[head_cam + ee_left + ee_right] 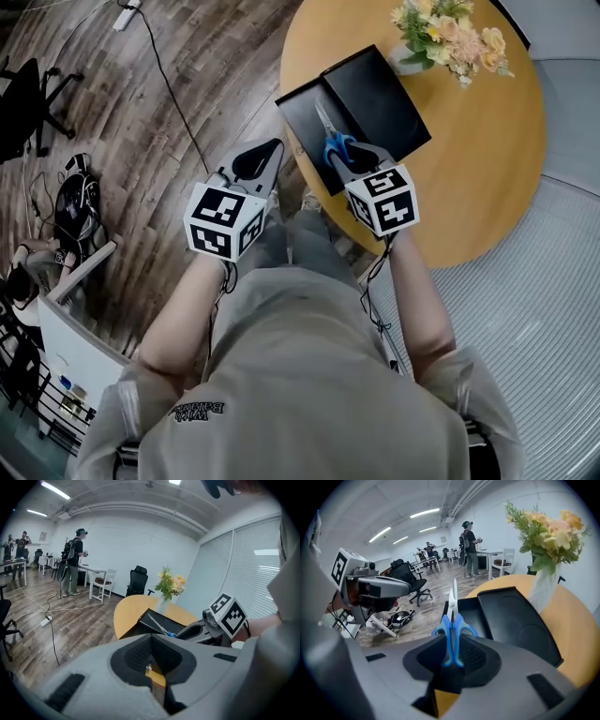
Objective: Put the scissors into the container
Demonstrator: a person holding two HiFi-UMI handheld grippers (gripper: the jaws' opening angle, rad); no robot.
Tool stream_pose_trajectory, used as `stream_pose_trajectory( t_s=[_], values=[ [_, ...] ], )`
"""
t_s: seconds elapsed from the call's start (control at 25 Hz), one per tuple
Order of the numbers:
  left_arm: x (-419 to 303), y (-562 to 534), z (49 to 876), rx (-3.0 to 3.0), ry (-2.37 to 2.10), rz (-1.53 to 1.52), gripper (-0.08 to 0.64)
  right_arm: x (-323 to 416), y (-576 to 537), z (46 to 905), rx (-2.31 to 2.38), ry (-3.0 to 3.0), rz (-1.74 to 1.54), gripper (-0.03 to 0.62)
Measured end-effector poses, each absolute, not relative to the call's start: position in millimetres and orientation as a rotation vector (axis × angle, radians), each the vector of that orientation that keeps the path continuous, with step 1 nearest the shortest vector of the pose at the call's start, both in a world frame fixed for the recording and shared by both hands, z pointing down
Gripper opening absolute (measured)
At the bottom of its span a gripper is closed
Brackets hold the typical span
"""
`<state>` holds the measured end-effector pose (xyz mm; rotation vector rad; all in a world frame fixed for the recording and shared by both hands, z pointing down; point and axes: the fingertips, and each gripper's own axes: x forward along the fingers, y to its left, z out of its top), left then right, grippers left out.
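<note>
Blue-handled scissors (335,145) (452,620) stand blades forward, gripped by the handles in my right gripper (352,155) (452,654), which is shut on them. They hover over the near open half of a black container (302,111) (474,613) at the left edge of the round wooden table (469,178). The container's hinged lid (380,94) (513,620) lies open beside it. My left gripper (255,161) (152,660) is off the table to the left, above the floor, jaws together and holding nothing. In the left gripper view the scissors (166,631) and container (150,620) lie ahead.
A vase of flowers (450,33) (546,531) stands at the table's far side. A cable (173,89) runs across the wood floor, with an office chair (23,103) and a bag (75,202) to the left. People (72,559) stand far off by white tables.
</note>
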<state>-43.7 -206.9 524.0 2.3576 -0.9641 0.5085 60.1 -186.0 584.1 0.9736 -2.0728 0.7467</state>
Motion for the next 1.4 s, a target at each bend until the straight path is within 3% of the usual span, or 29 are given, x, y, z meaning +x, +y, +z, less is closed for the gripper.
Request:
stream_pose_trajectory(
  t_s=[0.52, 1.4],
  values=[
    [-43.1, -216.9, 588.7, 2.254, -0.865, 0.575, 0.021, 59.0, -191.7, 636.2, 0.879, -1.906, 0.827, 0.094],
    [-54.7, -226.7, 618.1, 2.186, -0.802, 0.617, 0.021, 56.2, -184.5, 675.1, 0.724, -1.683, 0.642, 0.095]
  ],
)
